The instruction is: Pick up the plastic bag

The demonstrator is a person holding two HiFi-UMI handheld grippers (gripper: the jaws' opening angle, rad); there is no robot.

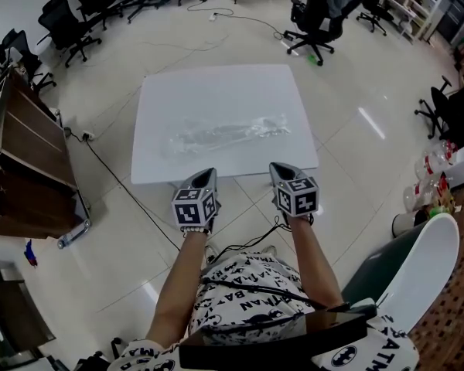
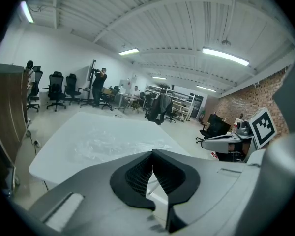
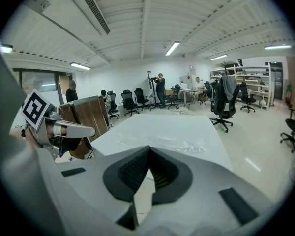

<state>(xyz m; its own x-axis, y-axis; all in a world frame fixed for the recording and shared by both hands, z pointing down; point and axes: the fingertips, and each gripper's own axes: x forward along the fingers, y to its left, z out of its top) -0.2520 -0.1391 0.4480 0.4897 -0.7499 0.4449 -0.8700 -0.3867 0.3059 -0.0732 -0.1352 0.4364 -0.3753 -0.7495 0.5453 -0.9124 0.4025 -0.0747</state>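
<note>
Black-and-white printed shirt (image 1: 247,304) of the person is nearest. Just beyond it both tools are held side by side, pointing forward at the near edge of the white square table (image 1: 216,91).

The left gripper (image 1: 209,173) has its grey jaws pressed together at the tips, with nothing between them; its own view (image 2: 152,153) shows this clearly. The right gripper (image 1: 277,167) is the same, jaws closed and empty (image 3: 149,148). Neither touches the table yet.

The clear, wrinkled plastic bag (image 1: 224,134) lies flat on the table, ahead of both grippers and roughly between their two lines. It stretches sideways, and its right end comes nearer to the right gripper's line. In the gripper views it shows as a thin shiny film, (image 2: 108,144) and (image 3: 162,140).

To do the pick well, I think the chosen gripper must first spread its jaws, because closed tips would only push the film away. The bag looks very light and slippery, so the approach should be low and slow, aiming at a raised wrinkle and not at a flat part. The other gripper could press one end down so that the bag does not slide.

Far behind the table, black office chairs (image 1: 317,22) stand on the pale floor.
</note>
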